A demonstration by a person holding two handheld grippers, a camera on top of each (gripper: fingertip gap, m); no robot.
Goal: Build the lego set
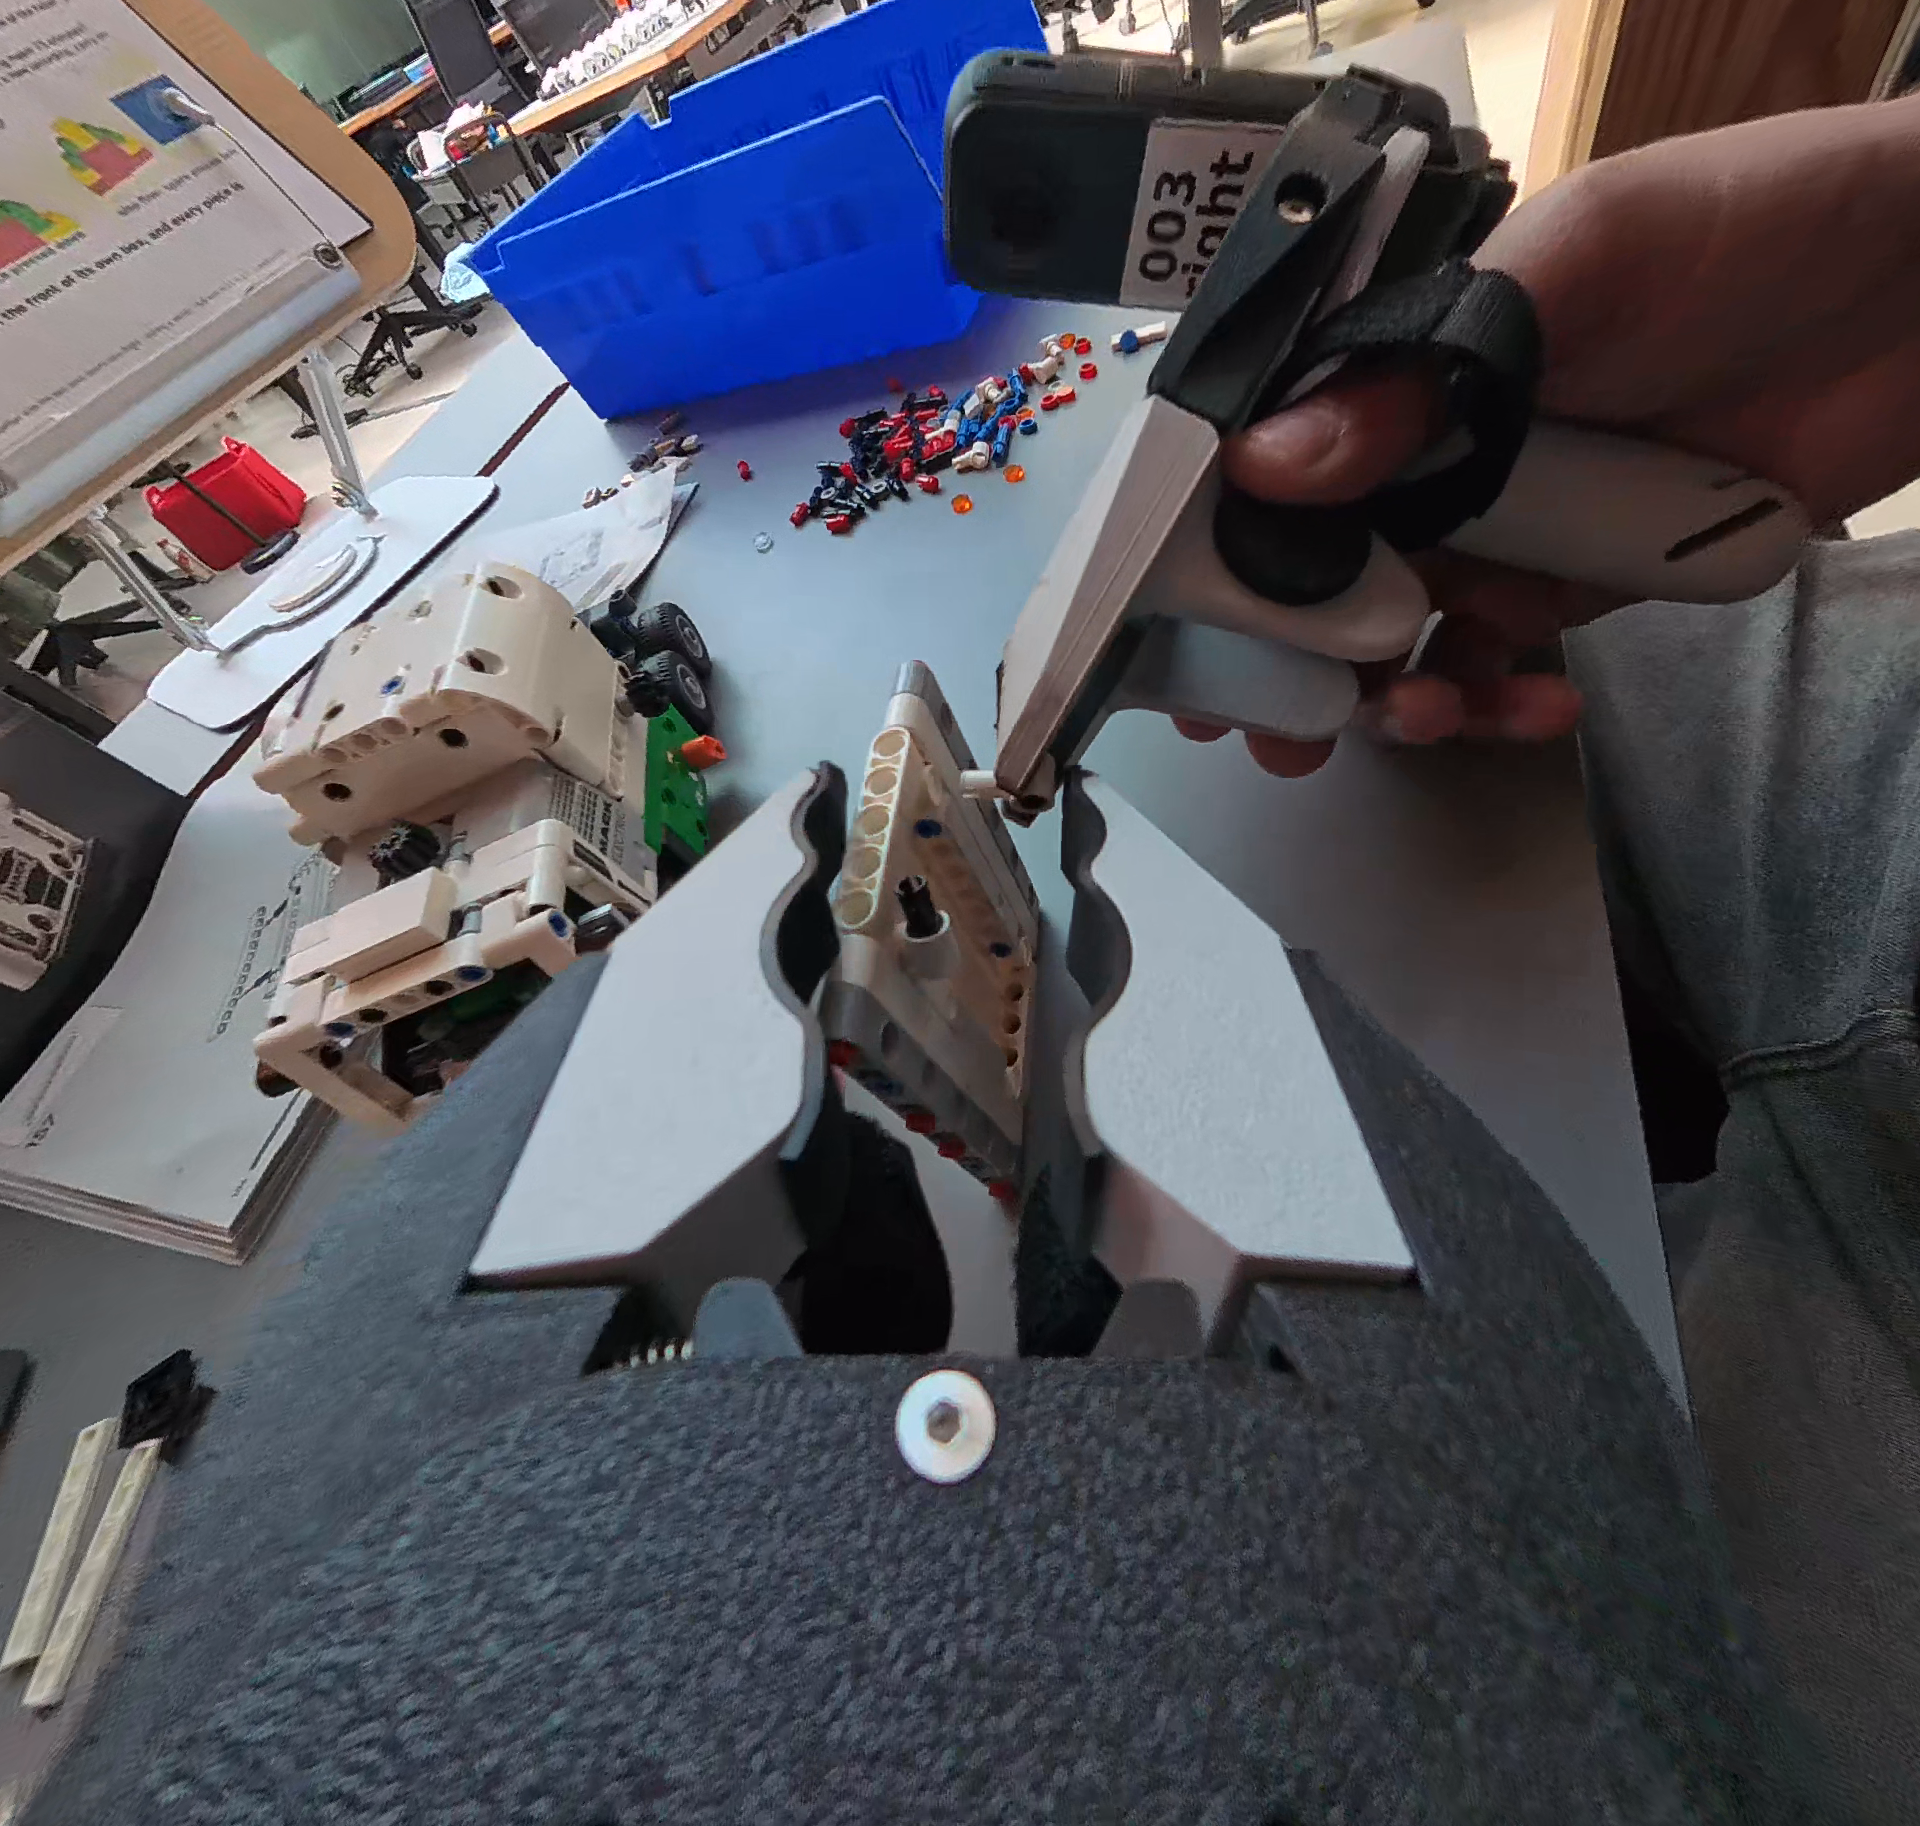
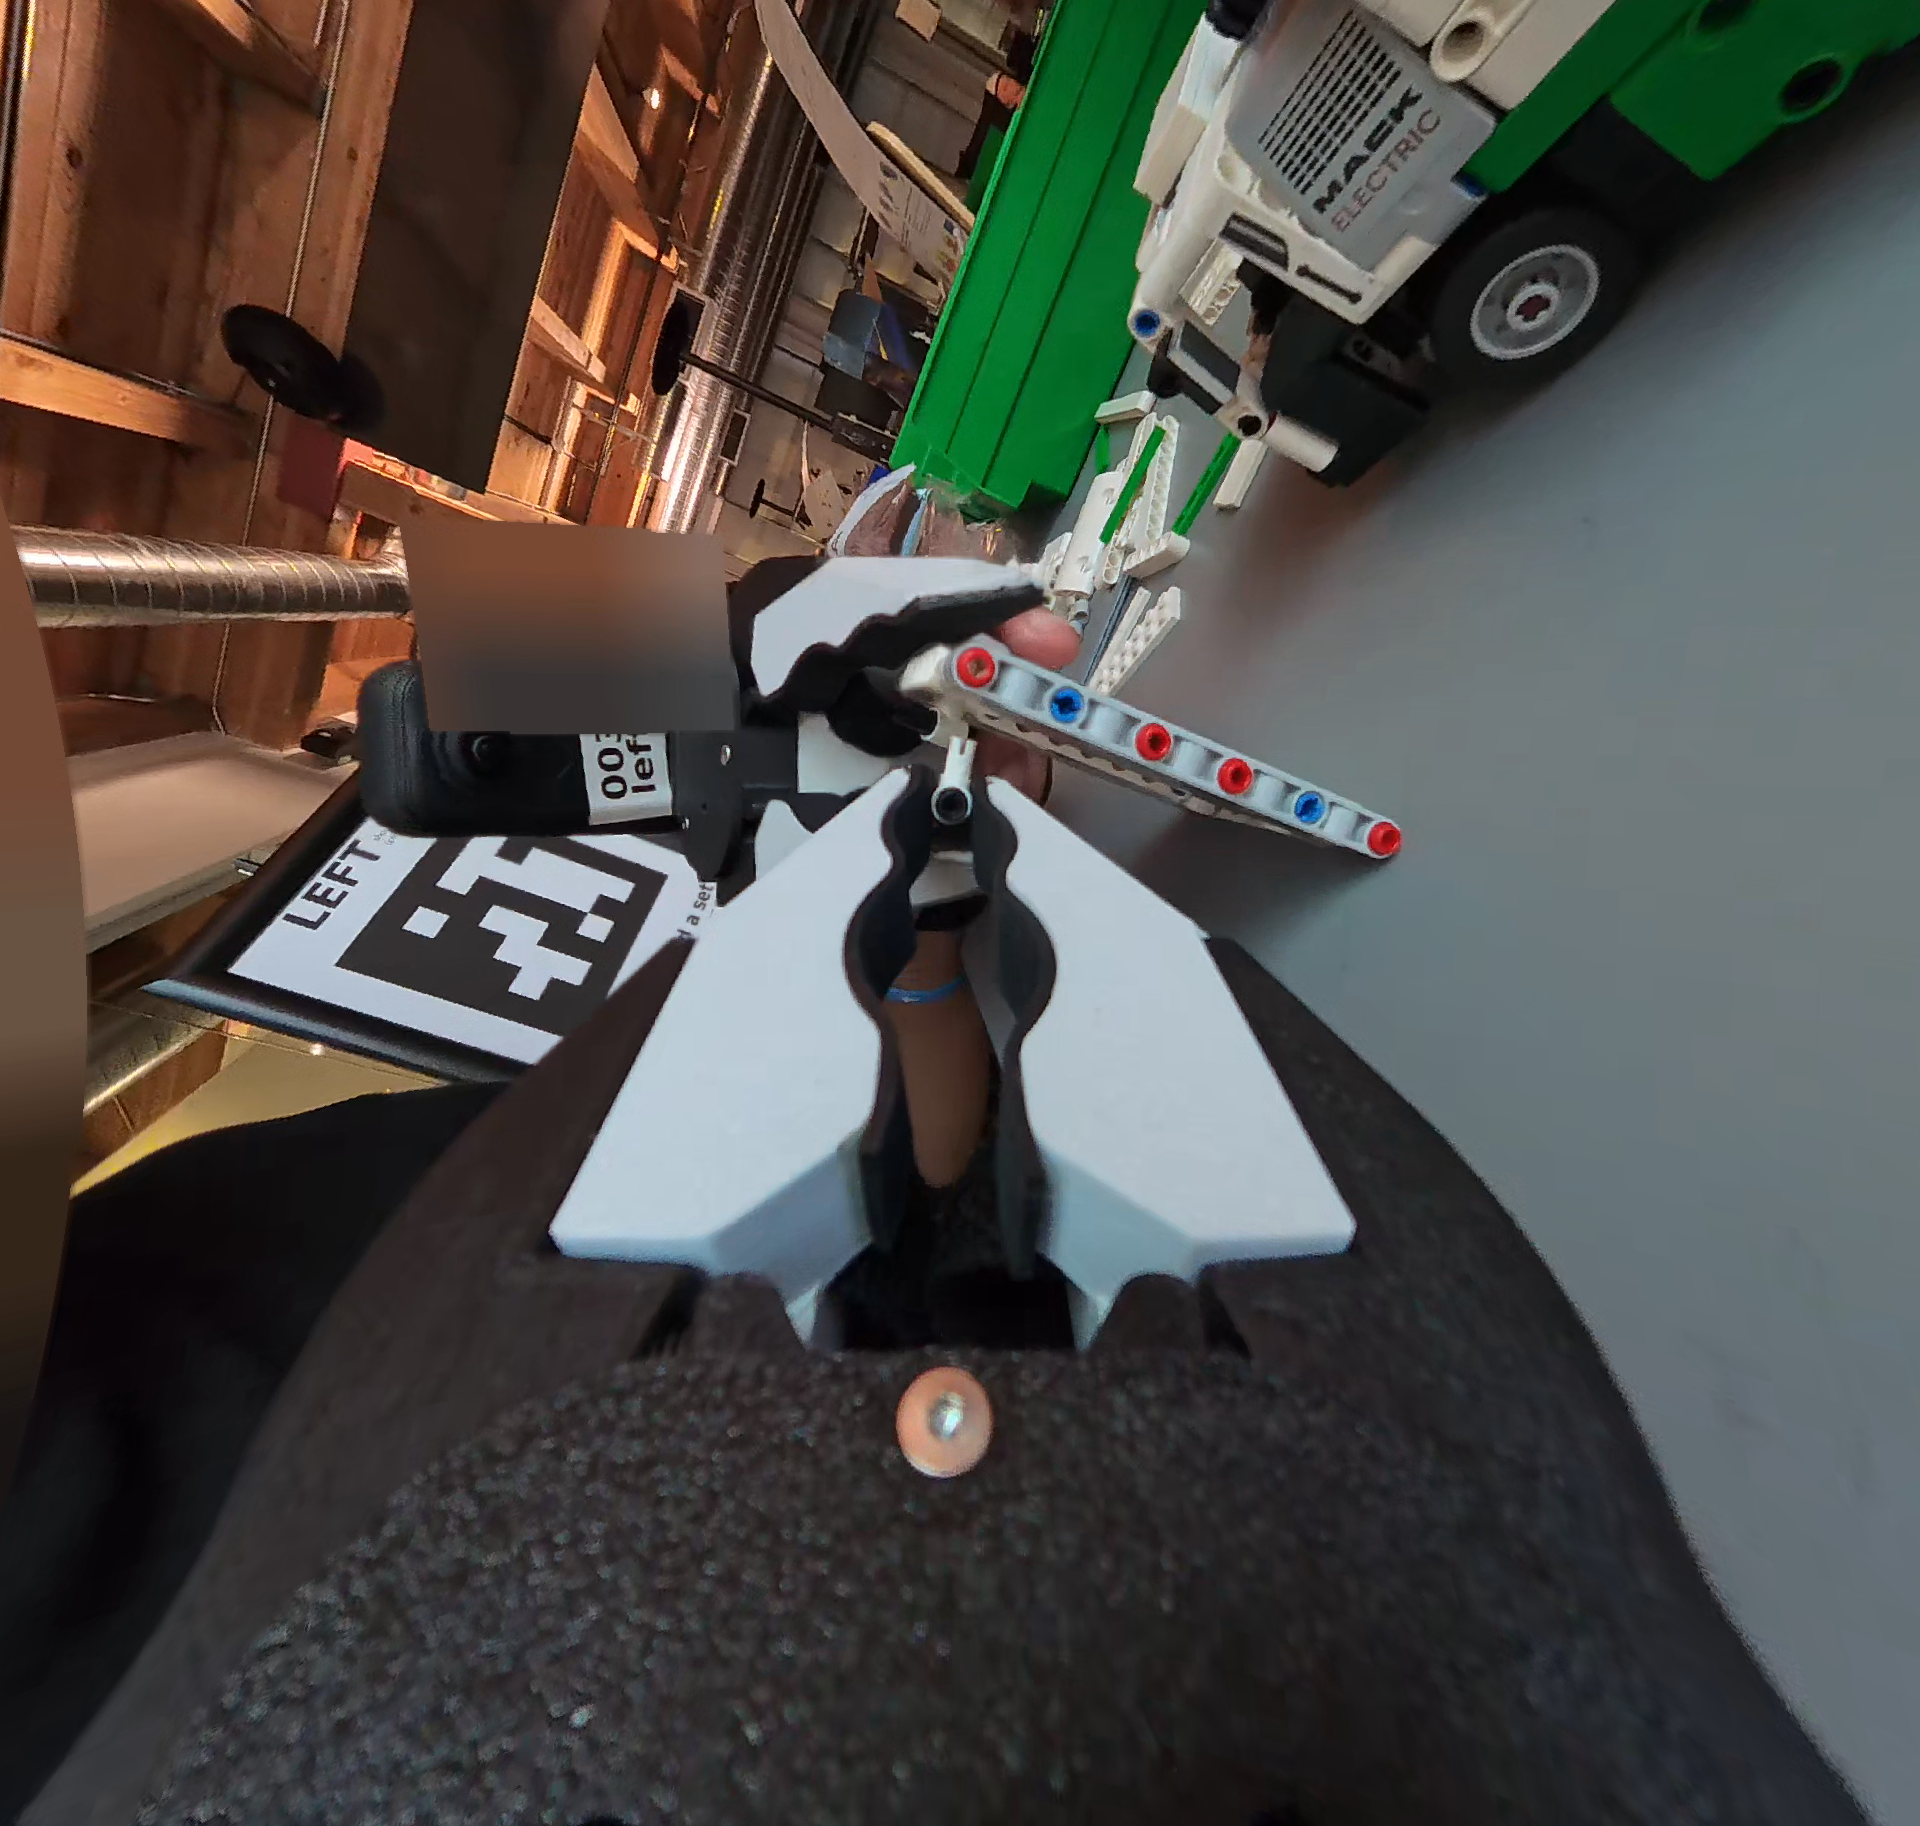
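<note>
My left gripper [image 1: 951, 841] is shut on a flat lego panel [image 1: 935, 955] of white, grey and tan beams and holds it upright on edge above the grey table [image 1: 852, 613]. Red and blue pins line its lower edge. My right gripper [image 1: 1023, 797] comes in from the upper right, shut on a small white pin [image 1: 977, 781] whose tip touches the panel's upper right side. In the right wrist view, my right gripper [image 2: 948, 789] pinches the white pin [image 2: 956, 774] just under the panel's grey beam [image 2: 1143, 748], which the left gripper [image 2: 883, 623] holds.
A white and green lego truck [image 1: 468, 800] lies on the left, on an open instruction booklet [image 1: 135, 1132]; it also shows in the right wrist view [image 2: 1403, 166]. Behind are a pile of small pins [image 1: 935, 446], a blue bin [image 1: 748, 249] and a sheet stand [image 1: 135, 166]. Only a small space, under 4 cm, lies between the two pairs of fingers.
</note>
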